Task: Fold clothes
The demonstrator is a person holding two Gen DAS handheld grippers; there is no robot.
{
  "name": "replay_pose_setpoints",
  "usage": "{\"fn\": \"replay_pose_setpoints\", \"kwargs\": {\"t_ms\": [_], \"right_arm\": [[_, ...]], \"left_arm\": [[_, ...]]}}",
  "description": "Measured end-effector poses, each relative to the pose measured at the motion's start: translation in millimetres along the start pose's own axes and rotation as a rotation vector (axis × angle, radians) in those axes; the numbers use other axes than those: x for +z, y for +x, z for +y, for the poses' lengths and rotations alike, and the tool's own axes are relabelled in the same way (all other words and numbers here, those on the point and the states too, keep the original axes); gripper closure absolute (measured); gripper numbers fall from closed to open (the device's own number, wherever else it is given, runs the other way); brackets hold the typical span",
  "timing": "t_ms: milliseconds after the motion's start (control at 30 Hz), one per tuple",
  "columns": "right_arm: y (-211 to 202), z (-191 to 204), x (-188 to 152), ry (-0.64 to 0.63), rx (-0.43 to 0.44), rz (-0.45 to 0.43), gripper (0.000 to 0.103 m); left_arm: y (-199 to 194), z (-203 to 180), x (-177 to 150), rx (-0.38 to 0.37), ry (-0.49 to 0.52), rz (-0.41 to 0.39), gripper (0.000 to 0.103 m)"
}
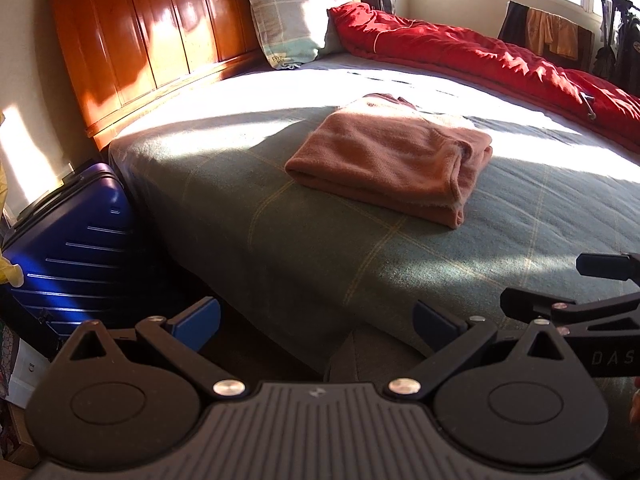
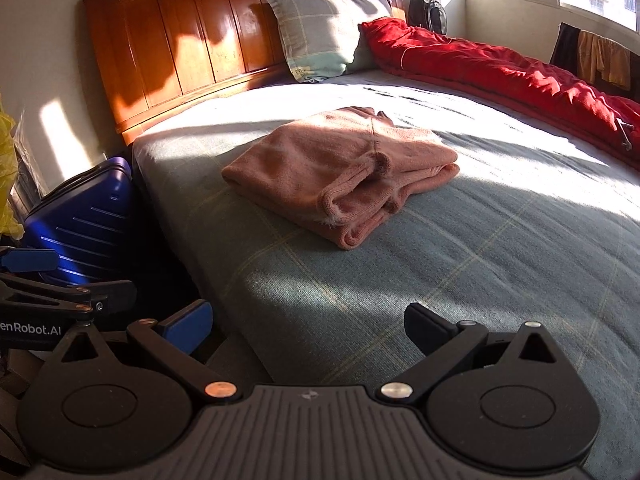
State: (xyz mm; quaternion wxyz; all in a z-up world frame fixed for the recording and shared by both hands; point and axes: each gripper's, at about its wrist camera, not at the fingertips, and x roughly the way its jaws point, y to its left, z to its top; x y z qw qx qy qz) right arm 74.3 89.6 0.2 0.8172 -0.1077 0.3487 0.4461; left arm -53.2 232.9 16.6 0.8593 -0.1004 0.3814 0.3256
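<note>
Folded pink garment (image 1: 394, 160) at frame ctr in left wrist view, well above and ahead of left gripper (image 1: 316, 324), which sits at bottom edge w/ fingers spread wide, released, nothing between them. No contact w/ cloth. In right wrist view same garment (image 2: 340, 172) at ctr, slightly left of middle, well apart from right gripper (image 2: 308, 326) at bottom; jaws likewise parted wide, empty. Right gripper also visible at right edge of left view, left one at left edge of right view, so held side by side near front edge of bed.

Garment: dusty pink, fuzzy knit or fleece, folded into compact rough rectangle, several layers stacked. Folded edges and a rolled hem showing at lower right corner in both views; a seam running down top layer in right view. Far end partly in bright sun, near end in shade. Lying flat on green-grey checked bedsheet (image 1: 280, 220), roughly mid-bed.

Red quilt (image 1: 480, 52) bunched along upper right, pillow (image 1: 292, 20) against wooden headboard (image 1: 160, 40) up top, blue suitcase (image 1: 76, 248) at left beside bed.
</note>
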Motion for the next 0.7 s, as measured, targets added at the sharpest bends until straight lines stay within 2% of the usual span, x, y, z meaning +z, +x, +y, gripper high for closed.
{"fn": "replay_pose_setpoints", "kwargs": {"t_ms": [700], "right_arm": [[-5.4,0.7,-1.3,0.005,0.003,-0.013,0.0]], "left_arm": [[-4.9,-1.1,-1.1,-0.001,0.004,-0.025,0.001]]}}
